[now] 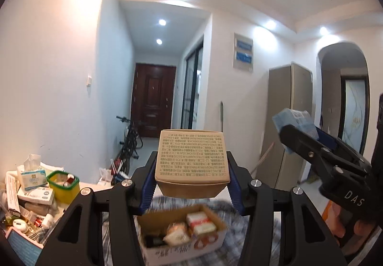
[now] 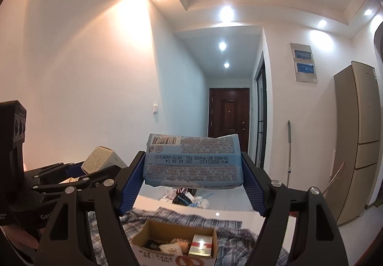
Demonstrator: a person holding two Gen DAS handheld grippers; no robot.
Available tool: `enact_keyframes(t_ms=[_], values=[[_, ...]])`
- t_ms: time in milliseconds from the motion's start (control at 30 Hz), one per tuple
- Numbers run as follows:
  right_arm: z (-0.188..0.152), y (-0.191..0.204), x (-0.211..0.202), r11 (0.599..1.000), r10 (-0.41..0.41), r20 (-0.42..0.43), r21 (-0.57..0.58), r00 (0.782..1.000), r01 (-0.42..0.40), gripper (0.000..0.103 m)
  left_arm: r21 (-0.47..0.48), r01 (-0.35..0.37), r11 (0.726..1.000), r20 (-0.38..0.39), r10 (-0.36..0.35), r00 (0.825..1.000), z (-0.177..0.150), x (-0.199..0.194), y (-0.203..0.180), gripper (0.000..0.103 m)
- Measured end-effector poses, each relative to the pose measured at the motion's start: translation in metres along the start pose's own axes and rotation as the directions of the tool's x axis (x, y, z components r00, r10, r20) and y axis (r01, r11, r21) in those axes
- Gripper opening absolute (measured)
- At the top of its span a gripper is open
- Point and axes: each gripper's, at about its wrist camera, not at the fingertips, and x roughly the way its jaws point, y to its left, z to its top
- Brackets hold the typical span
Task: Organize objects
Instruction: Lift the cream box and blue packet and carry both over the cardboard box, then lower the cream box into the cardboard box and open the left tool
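My left gripper (image 1: 191, 179) is shut on a tan printed carton (image 1: 191, 160) and holds it in the air above an open cardboard box (image 1: 182, 230). The cardboard box holds several small packets and a dark bottle. My right gripper (image 2: 194, 179) is shut on a blue wipes pack (image 2: 192, 163), held above the same cardboard box (image 2: 177, 242). The right gripper shows in the left wrist view (image 1: 287, 131) at the right, with the wipes pack (image 1: 294, 119). The left gripper shows in the right wrist view (image 2: 79, 167) at the left, with the carton (image 2: 100, 160).
The box sits on a plaid cloth (image 1: 229, 218) over a white table (image 2: 215, 211). A pile of clutter lies at the left: a tissue pack (image 1: 31, 172), a green tub (image 1: 63, 184), small boxes. A fridge (image 2: 356, 136), a bicycle (image 1: 130, 141) and a hallway door (image 2: 228, 112) stand beyond.
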Motion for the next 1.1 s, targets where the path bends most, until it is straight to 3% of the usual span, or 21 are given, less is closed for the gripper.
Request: enact_keyframes(t_ms=[100, 233, 367, 500, 800, 1100], values=[[0.018, -0.002, 0.0, 1.0, -0.002, 0.016, -0.013, 1.0, 0.002, 0.074, 0.031, -0.005, 1.0, 0.055, 0.003, 0.998, 0.017, -0.003, -0.005, 0.054], [0.024, -0.006, 0.012, 0.995, 0.081, -0.01, 0.054, 0.997, -0.081, 0.074, 0.05, 0.012, 0.999, 0.066, -0.015, 0.998, 0.014, -0.003, -0.003, 0.054], [0.001, -0.01, 0.022, 0.995, 0.065, -0.022, 0.071, 0.998, -0.063, 0.074, 0.056, 0.015, 0.998, 0.052, -0.018, 0.998, 0.003, 0.004, 0.006, 0.054], [-0.019, -0.008, 0.052, 0.995, 0.078, -0.106, 0.066, 0.991, -0.072, 0.074, 0.045, 0.006, 0.999, 0.039, -0.008, 0.999, 0.005, 0.012, 0.014, 0.054], [-0.035, -0.012, 0.067, 0.999, 0.038, -0.138, 0.041, 0.99, -0.033, 0.074, 0.076, 0.019, 0.997, -0.088, -0.012, 0.996, -0.013, 0.047, 0.011, 0.054], [-0.027, -0.023, 0.061, 0.998, 0.018, -0.123, 0.056, 0.992, -0.011, 0.074, 0.066, 0.0, 0.998, -0.12, 0.008, 0.993, -0.018, 0.061, 0.01, 0.054]])
